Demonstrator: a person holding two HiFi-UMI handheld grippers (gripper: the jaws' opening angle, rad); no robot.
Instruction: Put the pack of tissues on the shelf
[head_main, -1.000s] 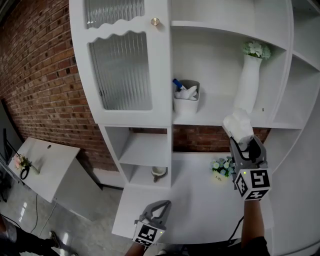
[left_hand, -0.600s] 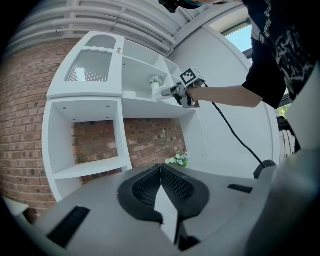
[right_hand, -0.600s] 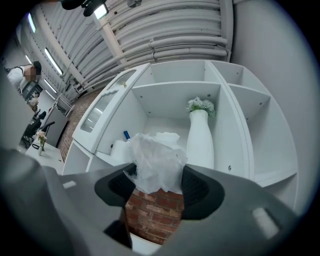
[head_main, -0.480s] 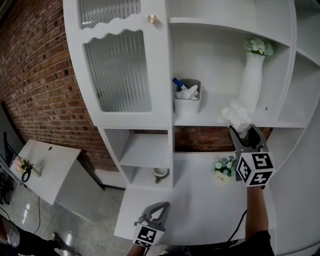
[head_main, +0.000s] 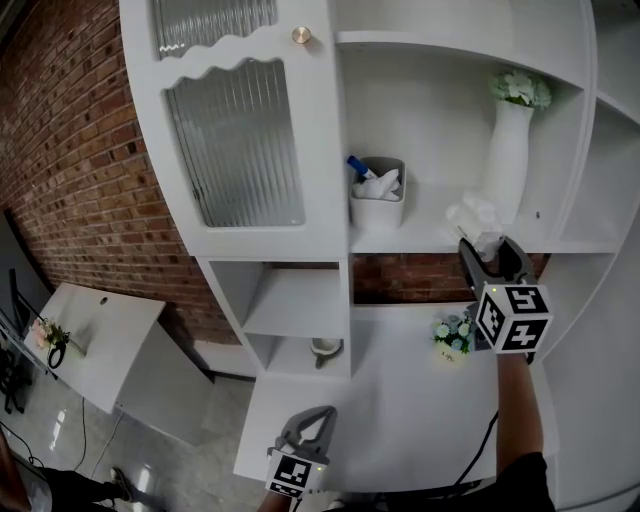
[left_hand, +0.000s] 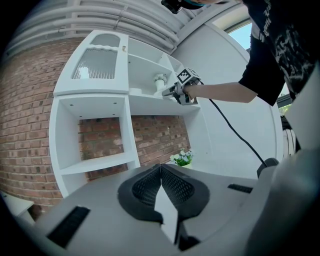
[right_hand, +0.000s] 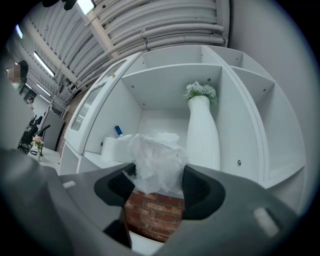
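Head view: the pack of tissues (head_main: 470, 218) is pinched in the right hand-held gripper (head_main: 487, 252), just left of the foot of the vase (head_main: 505, 160), at the front edge of the shelf (head_main: 420, 240). Contact with the shelf board cannot be told. A cup (head_main: 377, 205) is seen left of the vase on the same shelf. The left hand-held gripper (head_main: 310, 422) is held well below the vase, over the white bench (head_main: 400, 400). A brick wall (head_main: 70, 180) is seen far left of the vase.

Left gripper view: the jaws are pressed together, with nothing between them.

Right gripper view: the pack is clamped between both pads, with the vase close behind to its right.

Judgement: the pack is best carried deeper in, between cup and vase, and lowered flat before the jaws are spread. The tall vase looks easily tipped and should be kept clear of.
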